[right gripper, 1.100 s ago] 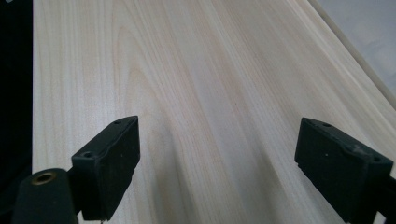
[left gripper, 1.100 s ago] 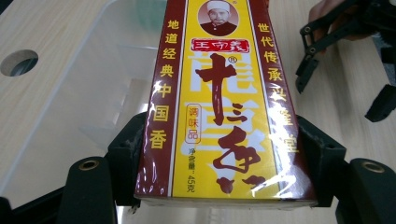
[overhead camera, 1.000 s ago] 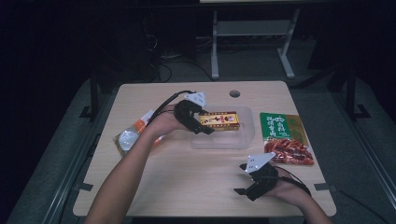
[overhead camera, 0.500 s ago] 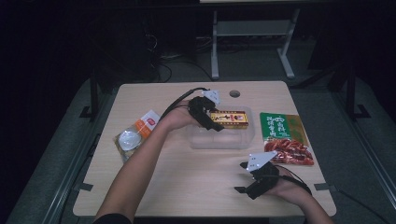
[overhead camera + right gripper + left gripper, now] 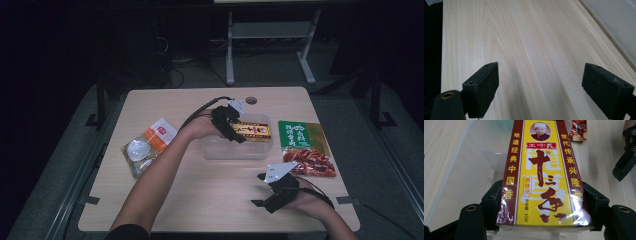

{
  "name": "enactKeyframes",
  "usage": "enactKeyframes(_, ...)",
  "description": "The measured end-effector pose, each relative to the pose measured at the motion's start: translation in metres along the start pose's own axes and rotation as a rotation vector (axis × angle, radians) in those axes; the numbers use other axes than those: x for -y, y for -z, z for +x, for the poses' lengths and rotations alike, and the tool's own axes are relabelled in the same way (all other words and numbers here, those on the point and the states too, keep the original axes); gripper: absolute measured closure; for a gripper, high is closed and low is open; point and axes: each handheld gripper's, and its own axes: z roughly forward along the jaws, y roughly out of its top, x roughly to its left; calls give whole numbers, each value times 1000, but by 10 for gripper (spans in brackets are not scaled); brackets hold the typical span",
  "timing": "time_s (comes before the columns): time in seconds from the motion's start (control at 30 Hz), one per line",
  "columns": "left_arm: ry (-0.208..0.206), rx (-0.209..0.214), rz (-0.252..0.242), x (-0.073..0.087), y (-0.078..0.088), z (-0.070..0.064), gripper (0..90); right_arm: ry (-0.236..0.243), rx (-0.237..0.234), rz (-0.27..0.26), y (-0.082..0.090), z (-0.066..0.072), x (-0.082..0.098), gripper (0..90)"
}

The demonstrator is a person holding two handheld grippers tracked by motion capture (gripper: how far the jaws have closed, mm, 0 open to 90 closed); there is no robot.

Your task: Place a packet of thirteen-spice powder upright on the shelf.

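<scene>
Carried rightward from the table's left side: box point(image 5: 255, 131) now over tub point(image 5: 235, 150).
Clamped across its width by left gripper point(image 5: 541, 220), long axis running ahead; right gripper point(image 5: 540, 85) agape, idle.

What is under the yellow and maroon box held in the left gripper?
The clear plastic container sits directly below the seasoning box, which the left gripper holds over it. The box covers much of the container's floor, so anything lying there cannot be seen.
</scene>
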Motion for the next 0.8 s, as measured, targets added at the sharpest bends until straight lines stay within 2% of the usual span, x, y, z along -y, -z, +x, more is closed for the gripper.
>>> enactKeyframes(0.3,14,8,7,-1,-2,3,311,7,2,2,0,-1,0,138)
enactKeyframes(0.33,14,7,8,-1,-1,4,311,-4,0,1,0,-1,0,138)
enactKeyframes(0.8,18,3,-39,-8,6,4,311,-8,-2,4,0,-1,0,138)
